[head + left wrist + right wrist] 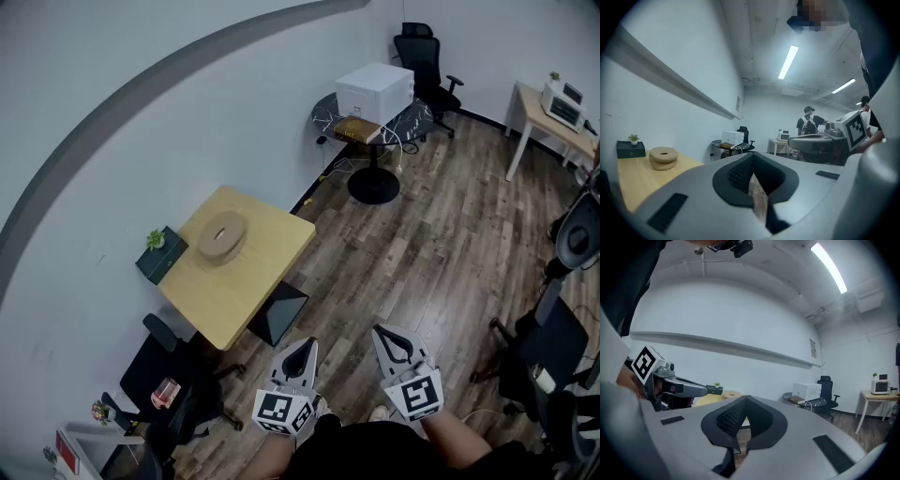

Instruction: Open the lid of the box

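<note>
A round, flat wooden box [222, 235] with its lid on lies on the yellow table [253, 272] by the wall; it also shows as the wooden box [663, 157] and, small, as the box [730, 394]. Both grippers are held low in front of the person, well short of the table. My left gripper [300, 351] has its jaws together with nothing between them, as the left gripper view's gripper [752, 157] shows. My right gripper [392, 338] is likewise shut and empty, and its gripper [746, 398] points level towards the table and wall.
A dark green box with a small plant [159, 253] stands at the yellow table's wall side. A black bin [278, 312] and a black chair [161, 367] stand by that table. Farther off are a round black table [412, 120] with a white case [375, 91], office chairs, a white desk [548, 117]. People [808, 123] stand in the distance.
</note>
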Tool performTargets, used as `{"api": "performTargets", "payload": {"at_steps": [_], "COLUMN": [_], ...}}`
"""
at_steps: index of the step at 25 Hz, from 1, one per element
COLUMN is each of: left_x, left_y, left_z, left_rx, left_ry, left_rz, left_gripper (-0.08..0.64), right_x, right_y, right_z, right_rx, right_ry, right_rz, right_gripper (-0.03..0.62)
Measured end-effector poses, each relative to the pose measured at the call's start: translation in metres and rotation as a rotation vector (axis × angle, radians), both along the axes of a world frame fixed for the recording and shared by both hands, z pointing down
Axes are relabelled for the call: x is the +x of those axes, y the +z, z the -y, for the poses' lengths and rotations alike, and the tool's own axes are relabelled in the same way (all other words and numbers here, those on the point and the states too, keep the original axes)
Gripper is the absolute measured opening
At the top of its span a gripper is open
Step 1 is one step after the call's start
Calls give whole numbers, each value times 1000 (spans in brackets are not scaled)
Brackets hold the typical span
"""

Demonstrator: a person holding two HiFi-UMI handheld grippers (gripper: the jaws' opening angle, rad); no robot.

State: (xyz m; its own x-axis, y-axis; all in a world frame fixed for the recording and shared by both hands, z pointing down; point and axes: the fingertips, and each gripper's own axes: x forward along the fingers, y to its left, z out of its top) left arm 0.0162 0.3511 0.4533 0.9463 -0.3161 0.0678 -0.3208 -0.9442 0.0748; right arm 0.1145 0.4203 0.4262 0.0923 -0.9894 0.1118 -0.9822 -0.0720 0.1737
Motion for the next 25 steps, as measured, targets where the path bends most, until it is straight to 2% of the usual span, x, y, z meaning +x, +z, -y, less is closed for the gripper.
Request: {"api": "performTargets", "payload": {"at_steps": [10, 14, 25], "left_x": [-2, -10, -31], "left_y": [-1, -1, 3], "left_z": [2, 6, 50], "left_rx": [-7, 0, 1], "left_ry": [-1, 3, 15], "left_rz": [-9, 5, 21], "left_gripper": [17, 17, 17], "right_x": [-4, -10, -27], "right_y": [-14, -18, -21], "right_z": [-3, 4, 51], "right_rx": [16, 52, 62], "right_ry": [-5, -4, -9], "right_rz": [-30, 6, 10], "right_gripper": [18, 19, 21]}}
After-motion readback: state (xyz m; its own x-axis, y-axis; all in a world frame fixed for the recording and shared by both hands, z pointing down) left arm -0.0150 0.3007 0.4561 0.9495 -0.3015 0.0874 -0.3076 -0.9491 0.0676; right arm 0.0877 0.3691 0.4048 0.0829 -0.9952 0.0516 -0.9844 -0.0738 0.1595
